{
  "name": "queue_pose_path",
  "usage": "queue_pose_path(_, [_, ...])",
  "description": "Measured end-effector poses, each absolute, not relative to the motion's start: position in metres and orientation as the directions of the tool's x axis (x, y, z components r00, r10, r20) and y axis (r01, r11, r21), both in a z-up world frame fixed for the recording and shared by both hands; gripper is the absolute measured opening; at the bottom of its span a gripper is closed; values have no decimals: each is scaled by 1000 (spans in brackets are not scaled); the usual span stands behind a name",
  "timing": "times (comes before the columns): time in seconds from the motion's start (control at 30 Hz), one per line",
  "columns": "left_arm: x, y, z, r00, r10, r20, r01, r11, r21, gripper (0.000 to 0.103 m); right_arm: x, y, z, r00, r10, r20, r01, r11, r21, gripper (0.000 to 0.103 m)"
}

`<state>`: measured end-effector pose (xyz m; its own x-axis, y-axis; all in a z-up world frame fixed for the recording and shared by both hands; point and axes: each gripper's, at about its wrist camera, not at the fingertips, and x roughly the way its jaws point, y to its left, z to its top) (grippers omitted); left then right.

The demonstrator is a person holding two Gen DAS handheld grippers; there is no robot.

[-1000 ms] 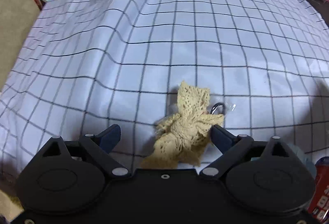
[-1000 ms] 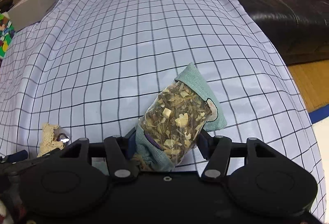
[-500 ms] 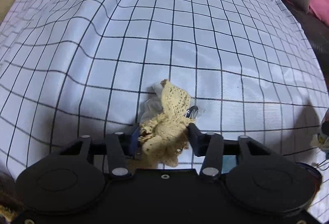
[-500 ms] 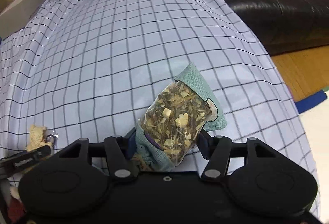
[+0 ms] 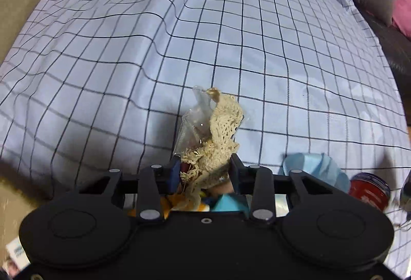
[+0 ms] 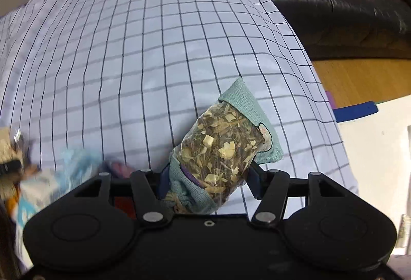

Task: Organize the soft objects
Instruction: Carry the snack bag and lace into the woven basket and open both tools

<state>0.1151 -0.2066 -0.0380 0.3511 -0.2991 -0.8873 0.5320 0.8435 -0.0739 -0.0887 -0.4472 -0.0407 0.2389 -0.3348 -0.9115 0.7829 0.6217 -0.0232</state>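
The left gripper [image 5: 205,172], jaws just closed, pinches a cream crocheted lace piece with clear plastic wrap [image 5: 221,131] ahead of its fingers, lifting it. The right gripper [image 6: 208,179] clamps a teal cloth pouch of dried herbs [image 6: 223,146], likely for sorting.

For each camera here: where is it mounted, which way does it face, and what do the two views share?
Left wrist: on the left gripper, angled down at the checked cloth; its fingers clamp a cream lace piece.
Right wrist: on the right gripper, angled down likewise; its fingers clamp a potpourri sachet.
Shared: the cloth, the black sofa.
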Motion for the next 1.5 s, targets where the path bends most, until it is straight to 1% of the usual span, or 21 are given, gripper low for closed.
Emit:
queue_pose_path(0.13, [102, -196, -25, 354, -313, -881, 530, 844, -87, 38, -108, -430, -39, 234, -296, -926, 784, 621, 0, 58])
queue_pose_path(0.27, [90, -185, -13, 367, -328, -870, 526, 845, -97, 38, -127, -408, -39, 213, -269, -939, 767, 642, -10, 58])
queue_pose_path(0.6, [43, -143, 5, 342, -354, -870, 522, 842, -137, 38, -159, -350, -29, 247, -185, -951, 695, 718, 41, 58])
queue_pose_path(0.77, [19, -116, 13, 335, -367, -868, 523, 839, -153, 38, -159, -316, -32, 247, -130, -960, 628, 776, 56, 58])
queue_pose_path(0.97, [-2, -76, 21, 355, -357, -864, 505, 851, -144, 38, -138, -267, -25, 280, -69, -957, 515, 852, 89, 58])
queue_pose_path(1.2, [2, -26, 33, 434, -316, -844, 429, 896, -115, 38, -88, -207, 15, 413, -21, -910, 383, 911, 153, 58])
queue_pose_path(1.5, [34, 26, 45, 548, -200, -812, 268, 962, -55, 38, -12, -121, 75, 621, 73, -781, 245, 928, 282, 59])
